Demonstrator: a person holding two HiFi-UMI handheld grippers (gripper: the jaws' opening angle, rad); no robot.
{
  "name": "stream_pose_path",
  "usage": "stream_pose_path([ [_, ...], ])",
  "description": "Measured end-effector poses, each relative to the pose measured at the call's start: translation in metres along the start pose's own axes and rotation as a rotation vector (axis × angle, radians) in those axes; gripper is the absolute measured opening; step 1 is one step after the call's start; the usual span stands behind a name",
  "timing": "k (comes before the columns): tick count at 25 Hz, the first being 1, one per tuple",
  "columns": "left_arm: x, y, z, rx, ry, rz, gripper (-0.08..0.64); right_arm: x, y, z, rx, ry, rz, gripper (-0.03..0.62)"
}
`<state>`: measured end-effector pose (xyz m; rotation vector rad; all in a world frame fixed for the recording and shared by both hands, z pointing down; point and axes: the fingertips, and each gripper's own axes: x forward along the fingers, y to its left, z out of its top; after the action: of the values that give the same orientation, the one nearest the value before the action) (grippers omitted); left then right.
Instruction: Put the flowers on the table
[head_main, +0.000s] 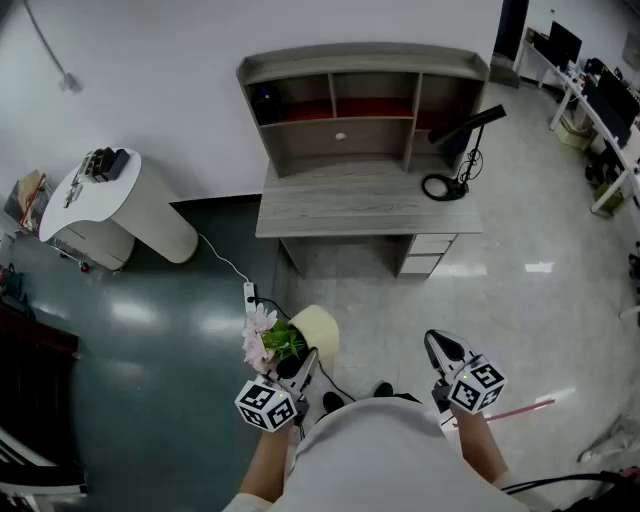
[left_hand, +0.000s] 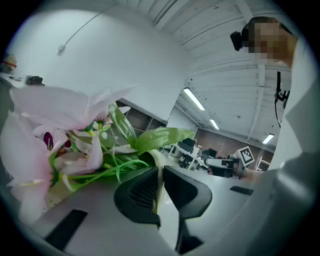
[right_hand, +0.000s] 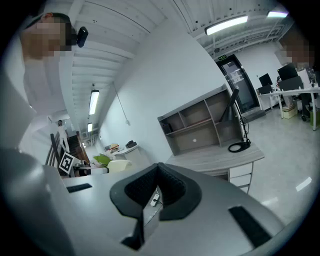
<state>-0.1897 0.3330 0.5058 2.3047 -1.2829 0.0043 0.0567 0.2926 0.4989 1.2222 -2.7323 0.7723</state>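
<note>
A cream flower pot (head_main: 318, 330) holds pink flowers (head_main: 260, 335) and green leaves (head_main: 285, 342). It is off the floor, near and left of centre, well short of the grey desk (head_main: 360, 205) at the far wall. The left gripper (head_main: 305, 368) is clamped on the pot's near rim, and the blooms lean left of its jaws.

The left gripper view shows what the head view cannot: the thin cream rim (left_hand: 160, 175) pinched between the two black pads, with petals (left_hand: 55, 125) filling the left side.

The right gripper (head_main: 440, 345) is to the right, apart from the pot. Its own view shows the jaw tips meeting with nothing between them, and beyond them the desk's hutch (right_hand: 200, 122) with open compartments and a black desk lamp (right_hand: 239, 127) at the desk's right end.
</note>
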Motion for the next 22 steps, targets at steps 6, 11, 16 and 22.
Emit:
stream_pose_path([
  [6,0.001,-0.012,-0.006,-0.003,-0.002,0.003,0.051,-0.008,-0.001,-0.002,-0.003,0.008,0.015,0.017],
  [11,0.007,-0.025,-0.013,-0.012,-0.002,0.01,0.051,-0.017,-0.004,0.0,-0.011,0.015,0.037,0.017],
  [16,0.014,-0.036,-0.02,-0.015,-0.006,0.034,0.051,-0.028,-0.013,-0.002,-0.017,0.036,0.082,0.018],
  [22,0.015,-0.047,-0.031,-0.026,-0.003,0.069,0.051,-0.046,-0.034,-0.02,-0.008,0.075,0.09,0.018],
])
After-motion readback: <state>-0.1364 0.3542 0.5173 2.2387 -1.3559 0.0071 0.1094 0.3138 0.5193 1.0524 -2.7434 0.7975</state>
